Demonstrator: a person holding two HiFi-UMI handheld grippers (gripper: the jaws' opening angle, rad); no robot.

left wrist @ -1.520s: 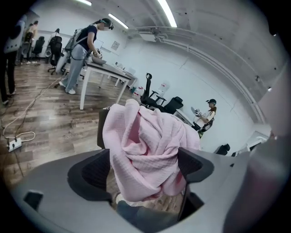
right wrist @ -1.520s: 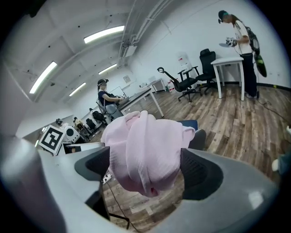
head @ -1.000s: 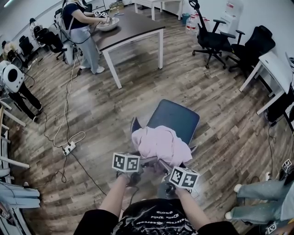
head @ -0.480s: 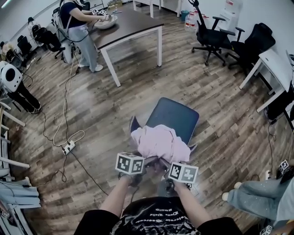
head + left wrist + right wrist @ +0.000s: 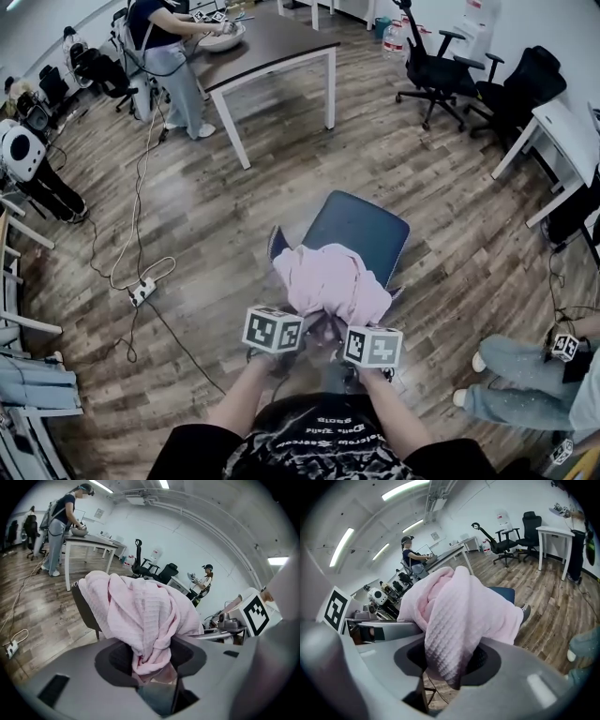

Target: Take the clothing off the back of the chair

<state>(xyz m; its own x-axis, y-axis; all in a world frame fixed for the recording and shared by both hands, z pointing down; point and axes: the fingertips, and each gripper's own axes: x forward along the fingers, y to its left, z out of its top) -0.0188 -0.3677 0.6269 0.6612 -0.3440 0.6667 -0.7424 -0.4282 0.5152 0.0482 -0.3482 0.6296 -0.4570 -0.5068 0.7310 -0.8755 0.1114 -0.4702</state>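
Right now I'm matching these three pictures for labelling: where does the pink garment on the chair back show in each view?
Head view: pink garment lower centre, draped over the chair.
Left gripper view: garment centre, pinched between the jaws, which have just been closing.
Right gripper view: garment centre, likewise pinched between just-closing jaws.
Shared landmark: the white-legged table with a person standing at it.

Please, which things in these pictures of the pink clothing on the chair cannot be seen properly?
1. Chair back: the pink garment covers most of it in every view; the head view shows mainly the seat.
2. Garment type: too bunched to tell, all views.
3. Left gripper and right gripper jaws, which have just been closing on the fabric: the marker cubes and cloth hide them in the head view.
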